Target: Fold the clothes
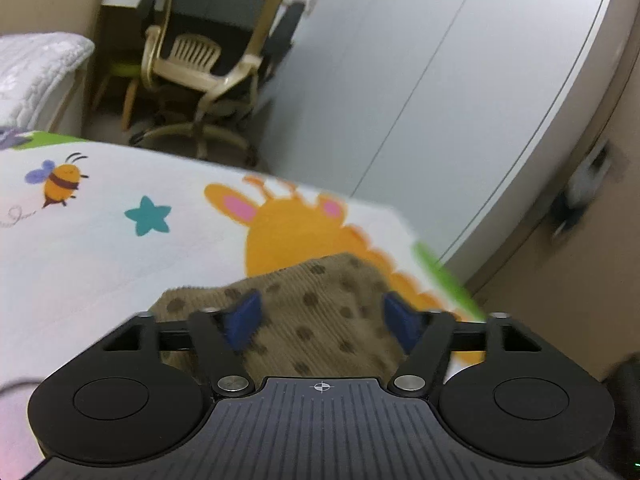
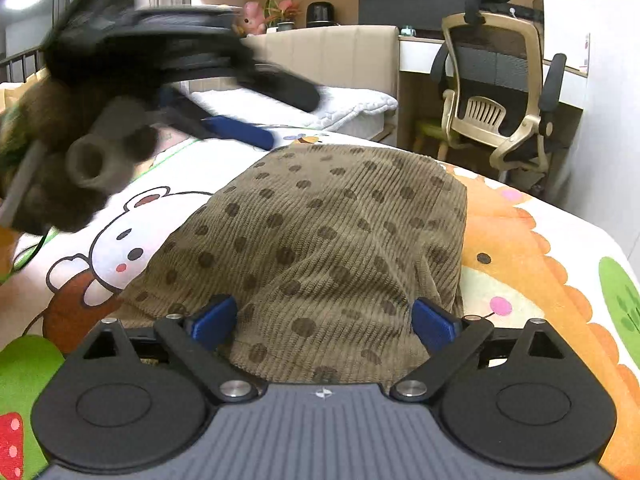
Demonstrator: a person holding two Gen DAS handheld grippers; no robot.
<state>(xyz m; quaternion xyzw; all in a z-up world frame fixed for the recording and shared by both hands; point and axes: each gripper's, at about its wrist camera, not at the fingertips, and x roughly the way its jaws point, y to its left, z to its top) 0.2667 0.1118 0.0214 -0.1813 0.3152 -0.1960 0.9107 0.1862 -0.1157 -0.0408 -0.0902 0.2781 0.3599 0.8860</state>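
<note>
Nearest the right wrist camera, the right gripper (image 2: 324,322) stands with its two blue fingers (image 2: 214,322) spread wide; the near edge of a brown dotted corduroy garment (image 2: 320,232) lies between them, and nothing is pinched. The garment lies as a folded heap on a bedsheet (image 2: 520,248) printed with cartoon animals. It reaches from the gripper away toward the far end of the bed, its right edge lying over an orange lion print and its left edge beside a white bear print (image 2: 120,240).

Above and left of the garment, blurred, the left gripper (image 2: 192,80) is up off the sheet, one blue finger (image 2: 240,130) pointing over the garment's far left corner. A dark furry sleeve (image 2: 56,184) shows behind it.

In the left wrist view, the left gripper (image 1: 322,320) also has its fingers well apart, with a corner of the garment (image 1: 316,304) below the gap and no cloth clamped; whether the fingers touch the cloth cannot be told.

Beyond the garment, past the bed's far right corner, stands an office chair (image 2: 496,92) with a beige frame, at a desk. A white quilted pillow (image 2: 320,108) lies beyond the garment's far left side, before a padded headboard (image 2: 332,56).
</note>
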